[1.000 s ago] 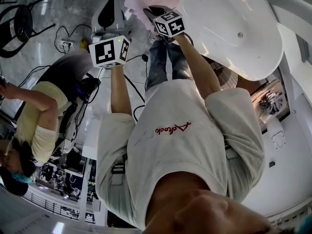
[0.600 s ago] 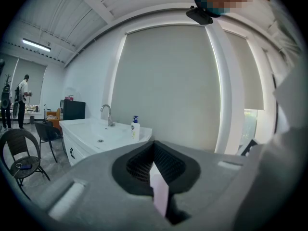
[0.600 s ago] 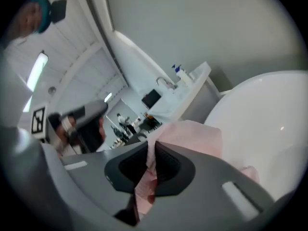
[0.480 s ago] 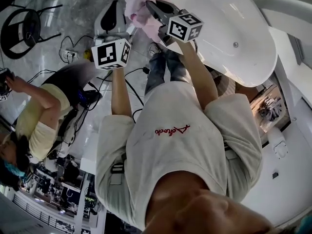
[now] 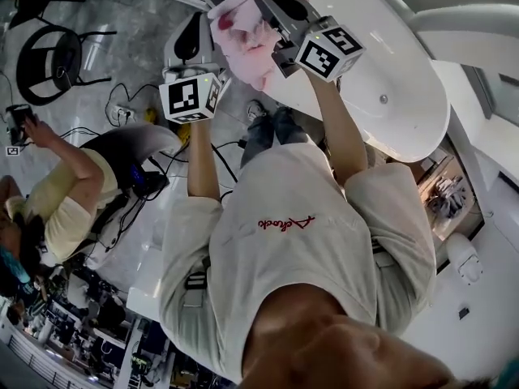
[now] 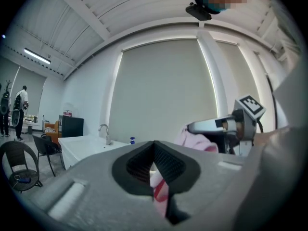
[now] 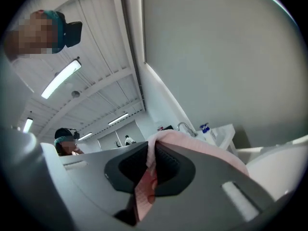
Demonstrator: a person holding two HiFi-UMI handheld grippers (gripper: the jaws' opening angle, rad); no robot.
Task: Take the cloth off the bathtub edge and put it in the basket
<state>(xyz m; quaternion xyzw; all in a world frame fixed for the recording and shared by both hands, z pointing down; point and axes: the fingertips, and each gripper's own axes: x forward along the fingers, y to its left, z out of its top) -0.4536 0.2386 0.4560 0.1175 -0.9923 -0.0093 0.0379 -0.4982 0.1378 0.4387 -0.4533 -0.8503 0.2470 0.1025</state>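
Note:
The pink cloth [image 5: 247, 35] hangs bunched between my two grippers, lifted off the white bathtub [image 5: 389, 63]. My right gripper [image 5: 263, 0] is shut on its upper edge. In the right gripper view the pink cloth [image 7: 144, 186] is pinched between the dark pads and drapes over one jaw of my right gripper [image 7: 151, 153]. My left gripper [image 5: 212, 24] holds the other side. In the left gripper view a pink fold with a red stripe, the cloth [image 6: 160, 189], is clamped in my left gripper [image 6: 155, 153]. No basket shows in any view.
A seated person in a yellow shirt [image 5: 65, 201] is at the left, with cables [image 5: 130, 112] and a black chair [image 5: 49, 55] on the floor. A white sink counter with a tap [image 6: 103, 129] stands ahead of the left gripper.
Both grippers have risen with the cloth, the right one much more. The cloth has come off the bathtub edge and now hangs between them.

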